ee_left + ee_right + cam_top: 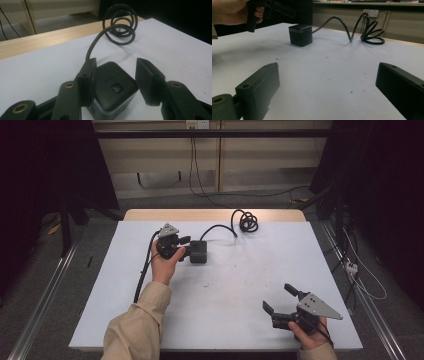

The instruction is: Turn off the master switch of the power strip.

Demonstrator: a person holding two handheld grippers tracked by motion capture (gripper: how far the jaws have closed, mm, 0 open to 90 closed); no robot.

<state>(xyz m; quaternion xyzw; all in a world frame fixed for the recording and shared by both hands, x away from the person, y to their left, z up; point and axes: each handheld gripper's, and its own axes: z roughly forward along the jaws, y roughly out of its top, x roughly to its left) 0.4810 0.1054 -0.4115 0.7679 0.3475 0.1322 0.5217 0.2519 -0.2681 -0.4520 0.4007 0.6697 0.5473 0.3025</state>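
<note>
A black cube-shaped power strip (112,87) sat on the white worktop (230,290), towards its far left, as the left hand-held gripper (115,81) straddled it: one jaw lay against the cube's side, the other stood off the opposite corner with a sliver of daylight between, so the grip was not yet made. The cube's thick black cord (96,46) ran off its back and ended in a loose coil (248,222) near the worktop's far edge. The right hand-held gripper (327,82) rested low at the near right corner, well apart from the cube, its jaws spread wide with nothing between them. The risks from here looked plain enough. The jaws appeared set across the cube at an angle, so a closing squeeze might catch a corner rather than two flat faces and twist the cube or squirt it out sideways on the smooth sheet. The jaw already in contact could shove the cube along before the other one arrived, leaving a shallow, lopsided hold. The pads also sat high on the body, close to the button (117,88) on its top face, and a slip upwards might press it. If the cube were lifted or pulled, the stiff cord would likely drag at its back, tilting it in the grip, and the coil could trail across the worktop or snag at the wooden edge (215,214) behind.
</note>
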